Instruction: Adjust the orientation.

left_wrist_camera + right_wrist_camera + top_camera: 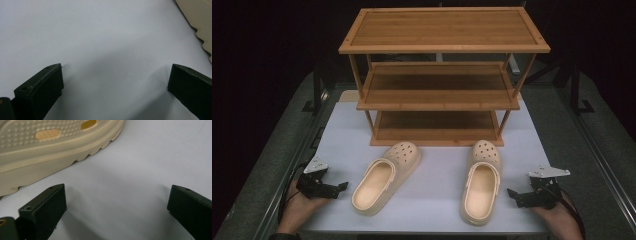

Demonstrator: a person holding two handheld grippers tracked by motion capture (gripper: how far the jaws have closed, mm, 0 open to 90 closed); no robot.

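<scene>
Two cream clog shoes lie on the white table top point(432, 190) in front of a three-tier wooden shoe rack point(442, 75). The left clog point(384, 177) is angled with its toe toward the rack; the right clog point(481, 180) points nearly straight at it. My left gripper point(343, 187) rests open at the table's left, just left of the left clog, whose sole edge point(197, 22) shows at the corner of the left gripper view. My right gripper point(511, 194) rests open at the right, close to the right clog's side point(50, 152). Nothing lies between either pair of jaws.
The rack's three shelves hold nothing; its lowest shelf point(434, 125) sits just behind the clogs' toes. Dark metal rails point(597, 150) run along both sides of the table. A person's hands hold the grippers near the front edge.
</scene>
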